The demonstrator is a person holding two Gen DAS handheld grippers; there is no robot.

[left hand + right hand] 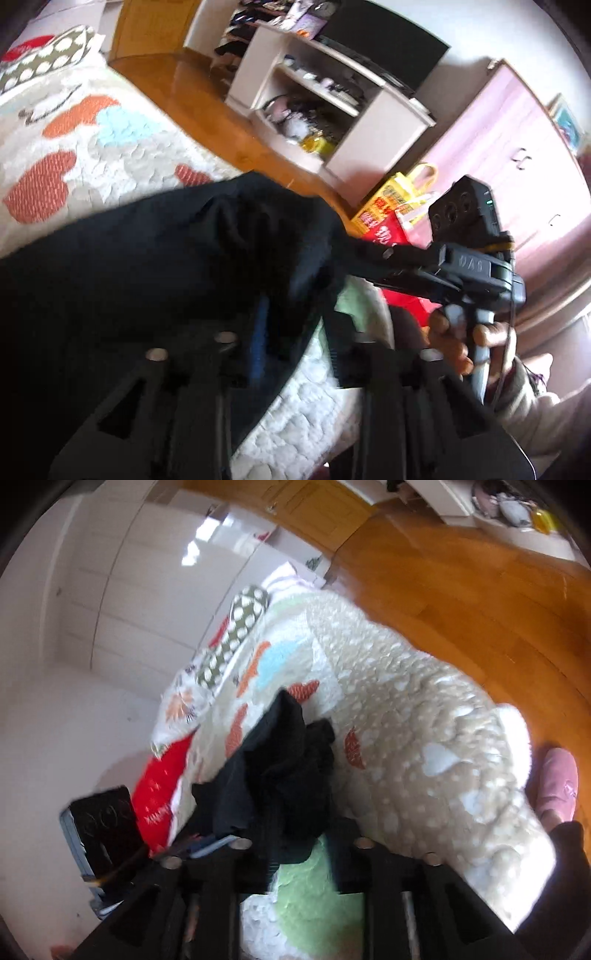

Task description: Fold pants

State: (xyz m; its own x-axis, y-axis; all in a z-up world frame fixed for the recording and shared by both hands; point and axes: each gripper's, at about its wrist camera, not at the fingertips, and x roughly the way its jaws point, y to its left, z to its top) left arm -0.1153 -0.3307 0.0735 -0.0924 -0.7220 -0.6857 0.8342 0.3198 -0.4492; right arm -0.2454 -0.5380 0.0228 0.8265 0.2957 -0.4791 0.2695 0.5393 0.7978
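The black pants (166, 266) hang lifted over the quilted bed (92, 147). In the left wrist view my left gripper (291, 354) has its fingers closed on the cloth's near edge. My right gripper (373, 254) enters from the right, pinching the far edge of the pants. In the right wrist view the pants (273, 768) bunch up in front of my right gripper (299, 845), which is shut on the fabric. The left gripper's body (107, 827) shows at the lower left.
The bed quilt (406, 720) has orange and blue patches, with a spotted pillow (48, 59) at its head. A white shelf unit (325, 96), a pink dresser (517, 155) and yellow-red bags (395, 210) stand on the wooden floor (461, 590). A pink slipper (557, 782) is by the bed.
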